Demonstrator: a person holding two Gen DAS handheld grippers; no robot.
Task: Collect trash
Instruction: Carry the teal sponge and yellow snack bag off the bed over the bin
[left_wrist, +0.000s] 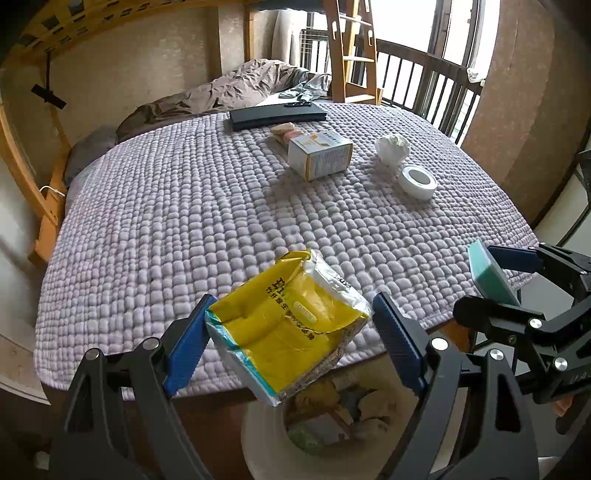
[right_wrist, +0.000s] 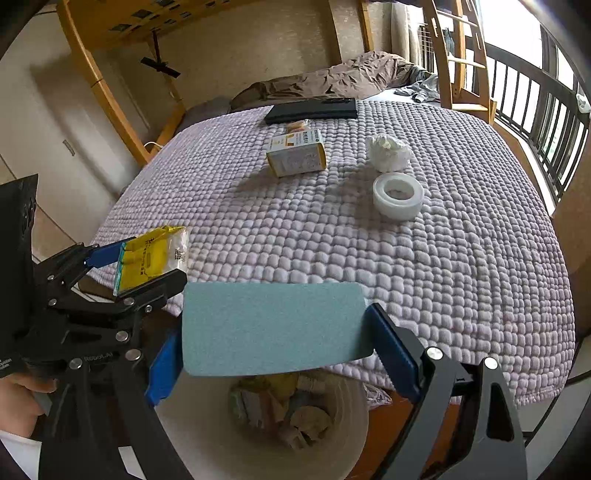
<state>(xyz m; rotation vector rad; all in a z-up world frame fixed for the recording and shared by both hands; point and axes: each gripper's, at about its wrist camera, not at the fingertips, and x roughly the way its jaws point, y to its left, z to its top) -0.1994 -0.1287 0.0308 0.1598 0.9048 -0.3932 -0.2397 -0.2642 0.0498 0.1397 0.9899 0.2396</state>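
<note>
Two grippers tilted down, left gripper (left_wrist: 291, 332) clamping yellow packet (left_wrist: 291, 325), right gripper (right_wrist: 273, 350) clamping sponge (right_wrist: 273, 325)

right tongs (right_wrist: 275, 345) clamp teal sponge (right_wrist: 273, 326) | over trash bin (right_wrist: 221, 435)

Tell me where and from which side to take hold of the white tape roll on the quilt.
Grip the tape roll across its outer wall, coming straight down from above. It lies flat on the quilt with its hole facing up, so the round sides are free all around. Keep clear of the crumpled tissue just behind it. Both tools are full now, so empty one first.
</note>
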